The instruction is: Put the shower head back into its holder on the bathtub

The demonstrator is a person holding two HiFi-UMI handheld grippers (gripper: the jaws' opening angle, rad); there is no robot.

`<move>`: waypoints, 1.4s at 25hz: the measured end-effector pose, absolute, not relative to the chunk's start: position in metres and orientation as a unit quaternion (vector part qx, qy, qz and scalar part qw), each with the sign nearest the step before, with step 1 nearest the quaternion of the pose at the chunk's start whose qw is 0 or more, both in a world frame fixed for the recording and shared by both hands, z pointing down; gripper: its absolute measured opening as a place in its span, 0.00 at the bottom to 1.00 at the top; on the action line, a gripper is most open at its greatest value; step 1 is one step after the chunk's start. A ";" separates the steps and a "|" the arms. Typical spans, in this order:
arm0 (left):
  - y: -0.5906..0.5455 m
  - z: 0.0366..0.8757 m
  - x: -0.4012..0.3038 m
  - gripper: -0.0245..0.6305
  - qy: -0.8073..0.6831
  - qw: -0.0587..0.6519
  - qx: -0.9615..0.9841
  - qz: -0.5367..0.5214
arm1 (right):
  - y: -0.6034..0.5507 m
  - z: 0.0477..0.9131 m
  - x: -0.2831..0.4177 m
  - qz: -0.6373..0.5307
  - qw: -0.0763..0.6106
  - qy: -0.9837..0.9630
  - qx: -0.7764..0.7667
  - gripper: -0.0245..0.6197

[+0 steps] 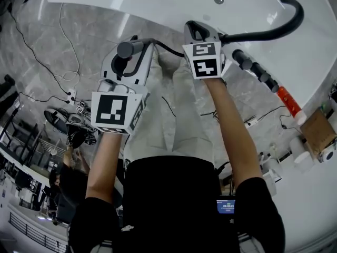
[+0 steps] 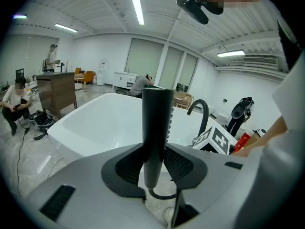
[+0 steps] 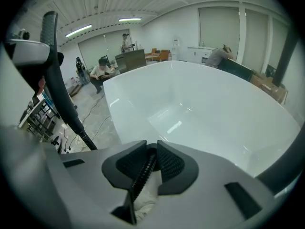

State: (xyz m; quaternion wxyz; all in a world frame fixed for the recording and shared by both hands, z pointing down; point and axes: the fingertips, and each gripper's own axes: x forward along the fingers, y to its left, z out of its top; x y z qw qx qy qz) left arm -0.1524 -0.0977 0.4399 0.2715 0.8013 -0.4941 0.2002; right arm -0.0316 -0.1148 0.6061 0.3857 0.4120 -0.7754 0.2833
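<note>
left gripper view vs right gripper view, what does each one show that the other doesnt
Only the left gripper view: the jaws of the left gripper closed on the upright shower head, and a red bottle. Only the right gripper view: the jaws of the right gripper closed on the ribbed hose. Both: the white bathtub.

Head view: from above, steeply down onto the bathtub [image 1: 158,7] rim and marble floor [image 1: 63,41]. Left gripper view: close along the jaws, across the tub toward the black faucet [image 2: 202,112], shared with the head view. Right gripper view: likewise close, over the same white basin.
</note>
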 end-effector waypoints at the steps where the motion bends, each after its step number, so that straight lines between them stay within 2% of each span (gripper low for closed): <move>1: -0.098 0.439 -0.152 0.26 -0.494 0.272 0.801 0.200 | -0.114 0.605 -0.031 0.287 0.379 -0.777 0.412 0.15; 3: -0.098 0.437 -0.152 0.26 -0.493 0.273 0.801 0.201 | -0.113 0.602 -0.028 0.293 0.365 -0.780 0.415 0.18; 11: -0.102 0.417 -0.134 0.26 -0.482 0.250 0.815 0.201 | -0.092 0.577 0.002 0.298 0.348 -0.775 0.435 0.19; 24: -0.122 0.336 -0.084 0.26 -0.444 0.158 0.860 0.194 | -0.070 0.525 0.040 0.300 0.334 -0.766 0.461 0.19; 30: -0.126 0.303 -0.071 0.26 -0.433 0.153 0.864 0.206 | -0.064 0.503 0.050 0.303 0.329 -0.760 0.471 0.19; 35: -0.136 0.272 -0.056 0.26 -0.431 0.107 0.879 0.176 | -0.059 0.489 0.058 0.302 0.327 -0.759 0.475 0.19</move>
